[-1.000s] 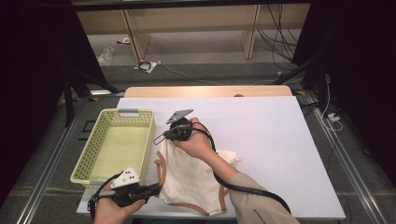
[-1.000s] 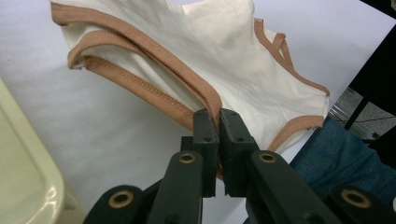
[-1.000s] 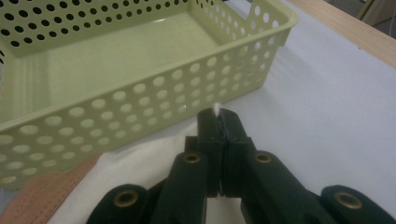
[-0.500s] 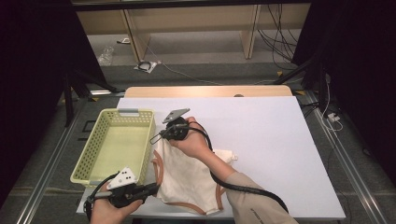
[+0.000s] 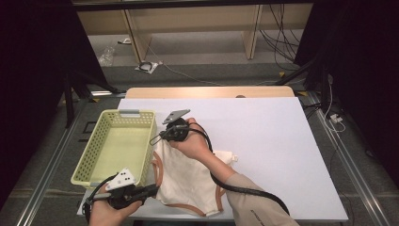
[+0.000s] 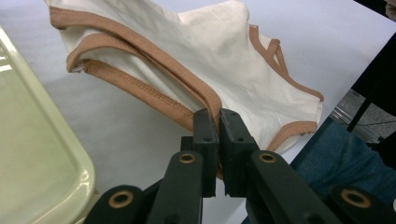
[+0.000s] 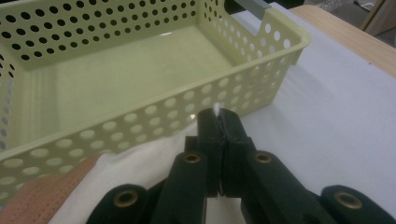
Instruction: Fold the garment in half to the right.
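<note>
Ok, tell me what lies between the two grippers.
In the high view, the cream garment with tan trim spans the stretch from the left gripper to the right gripper, beside the basket; each pinches its cloth.

Cream garment [image 5: 188,176] with tan trim, beside basket [image 5: 94,155]

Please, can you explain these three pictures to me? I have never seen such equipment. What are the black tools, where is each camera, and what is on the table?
A person sits at a white table and holds a black two-jaw hand gripper in each hand. One camera looks down from above; the other two ride on the grippers and look along their jaws. On the table lie a pale green perforated plastic basket, which looks empty, and a cream cloth garment with brown trim. The left gripper is shut on the garment's brown edge near the table's front. The right gripper is shut on the cloth beside the basket.
</note>
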Motion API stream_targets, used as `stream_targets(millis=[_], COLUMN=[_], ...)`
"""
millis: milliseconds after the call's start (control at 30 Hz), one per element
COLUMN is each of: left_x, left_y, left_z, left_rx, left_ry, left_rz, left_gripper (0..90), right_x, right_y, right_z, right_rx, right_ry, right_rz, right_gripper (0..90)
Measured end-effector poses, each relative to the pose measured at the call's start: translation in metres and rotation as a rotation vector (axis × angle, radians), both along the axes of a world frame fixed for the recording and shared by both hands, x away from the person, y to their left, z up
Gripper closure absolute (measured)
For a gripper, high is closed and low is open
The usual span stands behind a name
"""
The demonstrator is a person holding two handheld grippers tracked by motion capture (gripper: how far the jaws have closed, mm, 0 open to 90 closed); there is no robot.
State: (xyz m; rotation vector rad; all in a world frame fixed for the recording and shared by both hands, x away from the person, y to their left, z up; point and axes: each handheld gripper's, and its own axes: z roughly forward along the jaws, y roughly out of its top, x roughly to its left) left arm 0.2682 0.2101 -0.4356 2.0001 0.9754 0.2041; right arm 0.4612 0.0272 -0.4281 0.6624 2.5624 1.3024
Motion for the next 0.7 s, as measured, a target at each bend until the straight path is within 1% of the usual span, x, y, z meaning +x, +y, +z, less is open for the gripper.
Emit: stream_targets(millis=[100, 167, 400, 567, 700], left_x=[0.001, 0.002, 0.001, 0.000, -0.001], left_y=[0.000, -0.001, -0.007, -0.011, -0.014], left_z=[-0.003, -0.004, -0.004, -0.003, -0.003], left_rx=[0.002, 0.005, 0.005, -0.006, -0.013], left_ry=[0.011, 0.010, 0.012, -0.002, -0.010], left_rz=[-0.001, -0.004, -0.013, -0.009, -0.009], left_gripper=[85.6, 85.5, 85.5, 85.5, 85.5], right_x=[0.000, 0.000, 0.000, -0.001, -0.002], right_y=[-0.001, -0.002, -0.007, -0.014, -0.021], right_z=[-0.002, -0.003, -0.007, -0.008, -0.008], right_rx=[-0.002, -0.001, -0.001, 0.009, 0.019], right_ry=[-0.002, 0.007, 0.010, 0.008, -0.004], right_rz=[-0.001, -0.004, -0.006, -0.018, -0.022], right_gripper=[89.7, 89.6, 89.6, 89.6, 89.6])
